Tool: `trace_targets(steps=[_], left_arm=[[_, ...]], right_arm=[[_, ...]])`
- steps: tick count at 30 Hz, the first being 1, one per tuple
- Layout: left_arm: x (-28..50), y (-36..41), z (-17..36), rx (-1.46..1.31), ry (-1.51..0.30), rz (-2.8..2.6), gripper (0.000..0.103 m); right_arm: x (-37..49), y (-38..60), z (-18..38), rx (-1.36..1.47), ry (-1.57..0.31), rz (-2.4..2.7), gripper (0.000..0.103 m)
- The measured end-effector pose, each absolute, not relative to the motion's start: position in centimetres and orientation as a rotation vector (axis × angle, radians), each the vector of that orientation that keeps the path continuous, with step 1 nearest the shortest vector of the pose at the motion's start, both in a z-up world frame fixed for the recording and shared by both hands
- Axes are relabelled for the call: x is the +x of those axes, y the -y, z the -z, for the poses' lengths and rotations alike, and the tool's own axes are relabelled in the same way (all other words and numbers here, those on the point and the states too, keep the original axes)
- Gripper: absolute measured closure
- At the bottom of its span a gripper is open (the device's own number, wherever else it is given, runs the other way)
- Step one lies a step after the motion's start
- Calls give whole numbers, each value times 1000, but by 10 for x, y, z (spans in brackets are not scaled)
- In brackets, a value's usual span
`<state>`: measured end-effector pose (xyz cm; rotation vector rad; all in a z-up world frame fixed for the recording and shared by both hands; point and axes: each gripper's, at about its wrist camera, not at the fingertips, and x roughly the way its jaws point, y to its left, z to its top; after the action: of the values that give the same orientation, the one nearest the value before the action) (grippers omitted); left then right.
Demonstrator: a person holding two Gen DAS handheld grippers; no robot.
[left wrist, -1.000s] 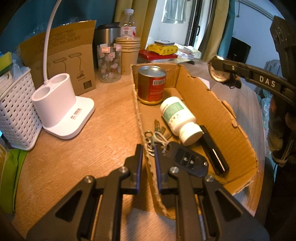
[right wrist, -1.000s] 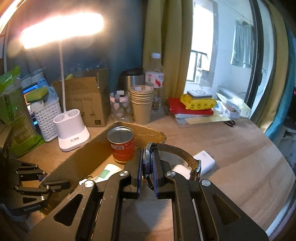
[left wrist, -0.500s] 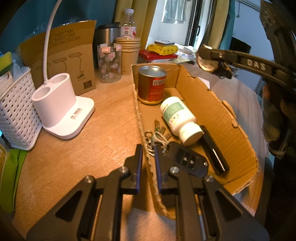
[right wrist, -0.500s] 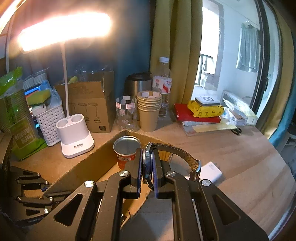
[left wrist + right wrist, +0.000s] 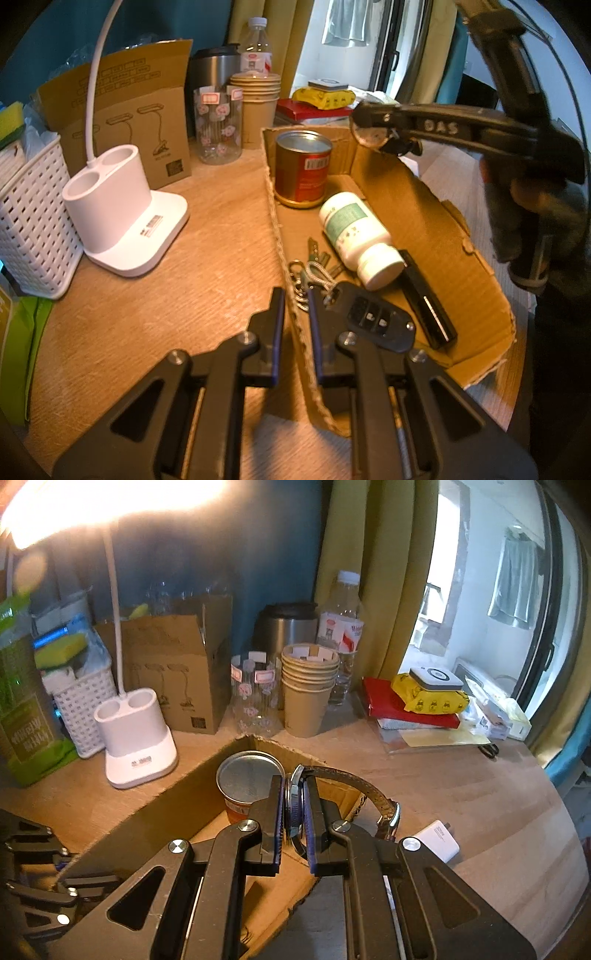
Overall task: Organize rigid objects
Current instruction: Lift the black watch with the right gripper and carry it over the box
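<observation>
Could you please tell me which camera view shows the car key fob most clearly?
The left wrist view: the car key fob lies unobstructed in the cardboard box, buttons visible. In the right wrist view it cannot be seen.

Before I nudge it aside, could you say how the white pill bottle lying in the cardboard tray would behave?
The white pill bottle lies on its round side, so it probably rolls. Its smooth plastic looks rigid and likely slippery. It touches the black bar, which may block it.
</observation>
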<state>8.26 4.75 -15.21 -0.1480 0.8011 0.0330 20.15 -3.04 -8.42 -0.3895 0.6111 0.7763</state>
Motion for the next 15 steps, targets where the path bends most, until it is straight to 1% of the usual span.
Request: trace_targets(steps=[10,15], left_arm=[[83,-47,152,-148,-801,-33,89],[83,-47,153,-144,-800,-33,89]], right_arm=[[208,23,98,-415,-644,-777,92],[205,15,103,-478,-630,-764,92]])
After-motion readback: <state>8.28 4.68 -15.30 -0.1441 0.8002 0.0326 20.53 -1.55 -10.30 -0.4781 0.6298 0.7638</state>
